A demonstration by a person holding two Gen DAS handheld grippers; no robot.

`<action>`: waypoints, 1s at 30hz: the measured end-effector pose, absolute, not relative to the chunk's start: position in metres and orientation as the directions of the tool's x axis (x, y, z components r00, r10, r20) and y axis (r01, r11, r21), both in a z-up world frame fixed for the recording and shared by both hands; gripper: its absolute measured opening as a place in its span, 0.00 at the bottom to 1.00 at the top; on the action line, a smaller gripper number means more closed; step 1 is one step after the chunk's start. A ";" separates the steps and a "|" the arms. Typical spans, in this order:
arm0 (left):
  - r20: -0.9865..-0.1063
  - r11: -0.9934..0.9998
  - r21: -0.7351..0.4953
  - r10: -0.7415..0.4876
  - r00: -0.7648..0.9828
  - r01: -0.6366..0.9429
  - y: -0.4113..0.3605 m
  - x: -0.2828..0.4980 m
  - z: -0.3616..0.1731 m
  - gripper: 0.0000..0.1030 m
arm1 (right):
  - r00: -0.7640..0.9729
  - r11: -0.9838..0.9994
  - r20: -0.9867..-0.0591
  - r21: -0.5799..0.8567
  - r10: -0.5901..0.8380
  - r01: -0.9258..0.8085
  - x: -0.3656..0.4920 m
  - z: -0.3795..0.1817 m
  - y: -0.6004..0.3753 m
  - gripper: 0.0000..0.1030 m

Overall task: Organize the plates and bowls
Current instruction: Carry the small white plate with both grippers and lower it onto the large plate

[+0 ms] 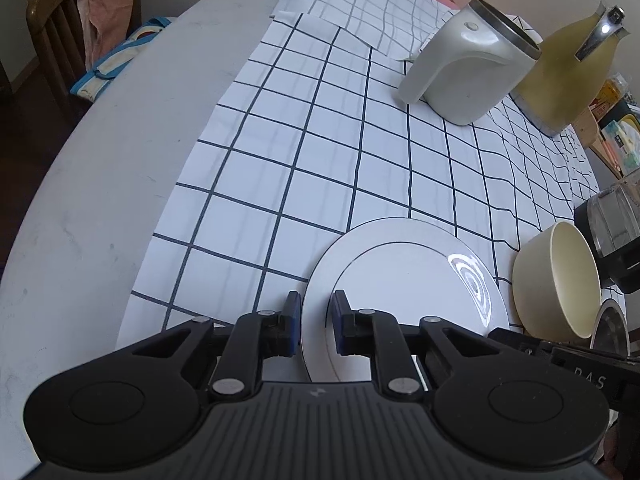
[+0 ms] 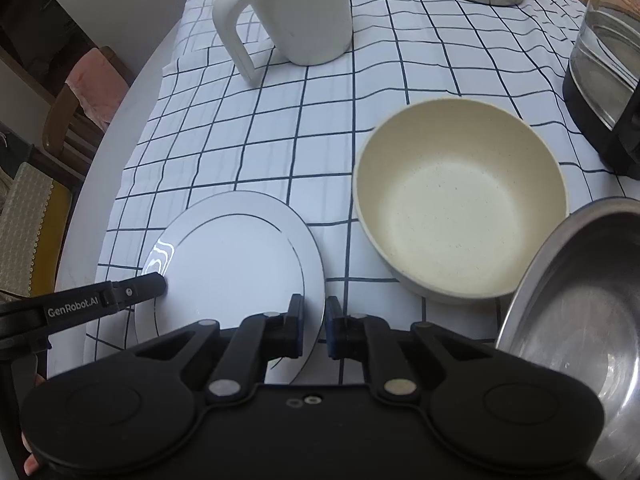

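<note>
Both grippers have the white plate (image 1: 404, 280) by its rim: the left gripper (image 1: 316, 322) is closed on the plate's left edge and the right gripper (image 2: 313, 326) on its right edge, pads pressed to either face. Just past the right gripper's tips, to the right, sits the cream bowl (image 2: 460, 200) on the checked cloth (image 1: 280, 152), with a steel bowl (image 2: 572, 320) close by on the right.

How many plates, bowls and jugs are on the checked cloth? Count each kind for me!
Plates: 1, the white plate
Bowls: 2, the cream bowl and the steel bowl
Jugs: 3, the white jug, the yellow jug and the glass jug
Total: 6
</note>
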State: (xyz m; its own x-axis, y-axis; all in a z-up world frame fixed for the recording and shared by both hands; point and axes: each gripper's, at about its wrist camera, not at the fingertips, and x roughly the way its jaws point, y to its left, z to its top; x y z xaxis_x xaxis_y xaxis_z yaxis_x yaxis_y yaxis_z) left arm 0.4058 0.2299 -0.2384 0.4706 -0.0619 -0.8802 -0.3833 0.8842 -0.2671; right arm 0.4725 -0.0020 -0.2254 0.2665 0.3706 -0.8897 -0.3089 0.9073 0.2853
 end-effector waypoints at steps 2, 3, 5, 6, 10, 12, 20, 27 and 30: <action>-0.878 0.883 -0.266 -0.057 0.475 -0.386 0.232 0.403 -0.235 0.14 | 0.277 0.905 -0.885 0.284 0.374 -0.317 0.472 -0.222 0.000 0.11; -0.876 0.882 -0.267 -0.056 0.478 -0.387 0.234 0.401 -0.233 0.14 | 0.276 0.903 -0.884 0.286 0.377 -0.319 0.472 -0.221 0.001 0.11; -0.872 0.880 -0.270 -0.051 0.486 -0.391 0.237 0.397 -0.229 0.14 | 0.276 0.901 -0.880 0.295 0.386 -0.320 0.470 -0.219 0.002 0.10; -0.870 0.879 -0.272 -0.050 0.490 -0.392 0.239 0.395 -0.227 0.14 | 0.277 0.898 -0.879 0.294 0.388 -0.326 0.469 -0.218 0.003 0.10; -0.864 0.873 -0.276 -0.041 0.503 -0.403 0.245 0.385 -0.218 0.14 | 0.283 0.889 -0.871 0.296 0.401 -0.349 0.462 -0.210 0.009 0.10; -0.859 0.871 -0.278 -0.036 0.511 -0.406 0.247 0.378 -0.213 0.14 | 0.285 0.885 -0.867 0.301 0.409 -0.354 0.459 -0.205 0.011 0.10; -0.848 0.871 -0.276 -0.022 0.530 -0.406 0.250 0.348 -0.192 0.14 | 0.292 0.872 -0.855 0.305 0.428 -0.383 0.437 -0.187 0.016 0.10; -0.837 0.874 -0.279 -0.018 0.547 -0.398 0.244 0.318 -0.173 0.14 | 0.311 0.868 -0.843 0.307 0.438 -0.389 0.412 -0.168 0.013 0.10; -0.831 0.875 -0.281 -0.017 0.557 -0.393 0.240 0.303 -0.164 0.14 | 0.320 0.869 -0.839 0.308 0.440 -0.388 0.399 -0.161 0.009 0.10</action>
